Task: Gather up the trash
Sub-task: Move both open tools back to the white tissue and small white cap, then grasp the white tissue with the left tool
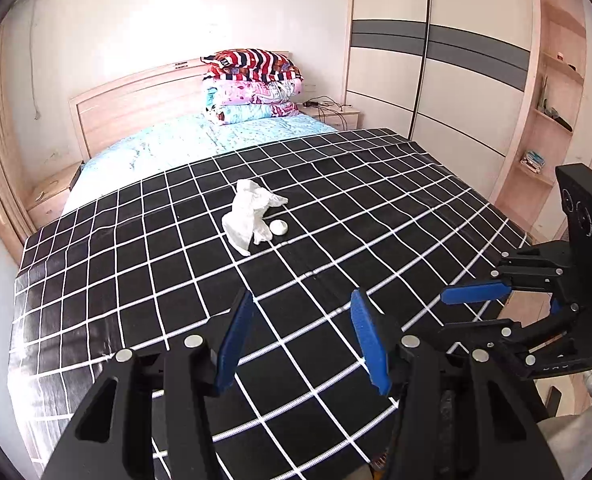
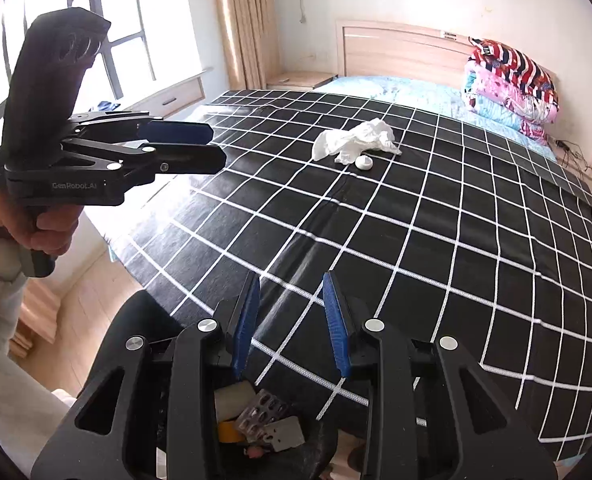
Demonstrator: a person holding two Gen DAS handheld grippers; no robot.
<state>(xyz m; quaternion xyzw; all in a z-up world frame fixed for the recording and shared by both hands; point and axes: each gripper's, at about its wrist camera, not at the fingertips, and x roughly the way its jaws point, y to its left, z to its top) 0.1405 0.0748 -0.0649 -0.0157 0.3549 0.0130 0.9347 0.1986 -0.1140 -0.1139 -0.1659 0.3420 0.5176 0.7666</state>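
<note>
Both grippers' fingers (image 1: 236, 340) part-open, empty; crumpled tissue (image 1: 250, 216) lies lengthwise toward headboard (image 1: 136, 108).

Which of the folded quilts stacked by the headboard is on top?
The red, white and navy striped quilt tops the stack; the pink one lies beneath it, and the light blue one is lowest.

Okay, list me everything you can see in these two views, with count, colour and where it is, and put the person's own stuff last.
Tissue: one, white, crumpled, mid-bed on the checked cover.
Cap: one, white, round, beside the tissue.
Cover: one, black with white grid, over the bed's near part.
Sheet: one, light blue, toward the headboard.
Bedding stack: one, striped, pink and blue, by the headboard.
Bin: one, dark, below the right gripper, holding blister packs.
Left gripper: blue pads, empty.
Right gripper: blue pads, empty.
Hand: one, holding the left gripper.
</note>
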